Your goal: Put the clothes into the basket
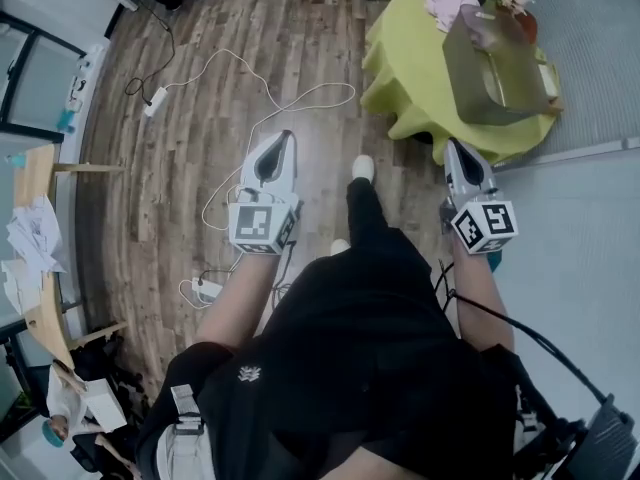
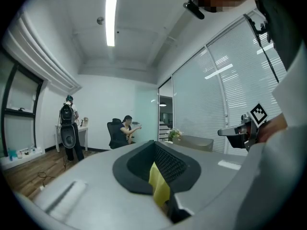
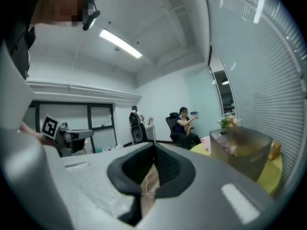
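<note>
My left hand-held gripper (image 1: 283, 138) has its jaws together on nothing. Only a yellow sliver shows through the hollow between them, which I take to be the cloth of the table beyond. My right hand-held gripper (image 1: 452, 148) looks the same, jaws closed and empty, with bare floor (image 1: 200, 88) showing through its gap. Both point toward the top of the head view. The right one sits just below the near edge of the green-covered tabletop (image 1: 400, 38) in the upper right of the frame, while the left one is well apart from it, out over the floor. The right hand is therefore the nearer one. The basket (image 1: 495, 73) stands on the tabletop directly above the right hand-held gripper, tilting toward the lower right. The clothes (image 1: 447, 0), a crumpled pink heap with no clear long axis, lie beyond it at the top edge, just beside its upper left corner. I judge the reach must pass the basket's left side.
</note>
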Action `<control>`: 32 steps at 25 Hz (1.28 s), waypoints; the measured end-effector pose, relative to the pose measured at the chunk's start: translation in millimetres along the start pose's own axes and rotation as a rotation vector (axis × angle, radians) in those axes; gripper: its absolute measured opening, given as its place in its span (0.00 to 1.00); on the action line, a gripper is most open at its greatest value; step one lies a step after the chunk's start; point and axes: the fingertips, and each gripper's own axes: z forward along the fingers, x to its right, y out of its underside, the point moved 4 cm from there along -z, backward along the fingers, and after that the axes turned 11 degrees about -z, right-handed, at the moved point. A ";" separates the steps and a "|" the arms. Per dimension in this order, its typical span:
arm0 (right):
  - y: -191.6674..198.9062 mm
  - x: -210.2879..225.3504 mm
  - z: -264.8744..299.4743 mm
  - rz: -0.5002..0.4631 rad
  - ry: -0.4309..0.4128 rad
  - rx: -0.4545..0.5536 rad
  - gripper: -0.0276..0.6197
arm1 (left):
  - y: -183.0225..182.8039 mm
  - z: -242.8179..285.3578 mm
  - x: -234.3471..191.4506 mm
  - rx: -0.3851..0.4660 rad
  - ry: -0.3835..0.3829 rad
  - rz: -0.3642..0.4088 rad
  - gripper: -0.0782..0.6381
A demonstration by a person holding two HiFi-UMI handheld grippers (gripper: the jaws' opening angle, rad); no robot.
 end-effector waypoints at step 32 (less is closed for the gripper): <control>-59.0 298.9 346.6 -0.137 0.086 0.078 0.05 | -59.3 523.3 -38.8 -0.077 0.219 0.180 0.12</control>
